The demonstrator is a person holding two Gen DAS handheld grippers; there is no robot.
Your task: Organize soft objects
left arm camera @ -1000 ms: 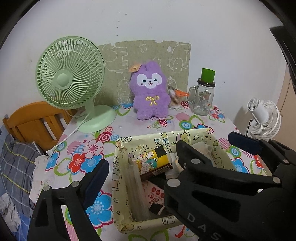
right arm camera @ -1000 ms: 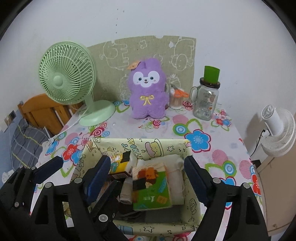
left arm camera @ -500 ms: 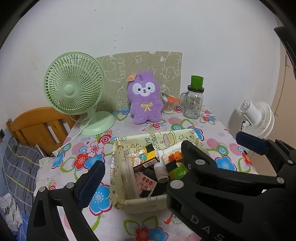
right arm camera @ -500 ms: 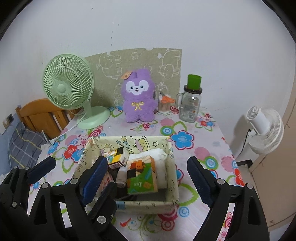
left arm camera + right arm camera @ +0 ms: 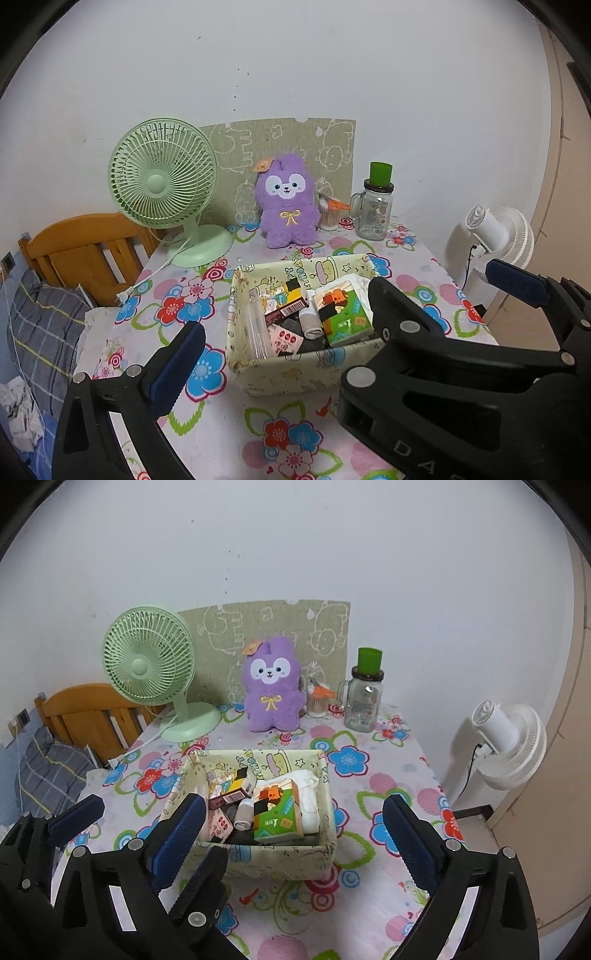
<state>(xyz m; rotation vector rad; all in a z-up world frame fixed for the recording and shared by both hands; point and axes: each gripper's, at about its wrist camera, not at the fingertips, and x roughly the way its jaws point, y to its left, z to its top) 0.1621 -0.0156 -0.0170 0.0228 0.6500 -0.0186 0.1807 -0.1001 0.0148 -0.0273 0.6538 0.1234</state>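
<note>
Flowered cloth covers the table (image 5: 391, 760) under both grippers. Left gripper (image 5: 343, 317) and right gripper (image 5: 295, 834) hang above it, jaws opening wide and holding nothing. Just beyond them sits the basket (image 5: 266, 864), packed with a tissue pack (image 5: 279, 814). Farther back, the plush (image 5: 271, 690) stands upright beside the fan (image 5: 147, 657).

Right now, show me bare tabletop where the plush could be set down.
Free: right of the bin up to the table edge, and left of it below the fan. Crowded: the back row, plush to jar.
</note>
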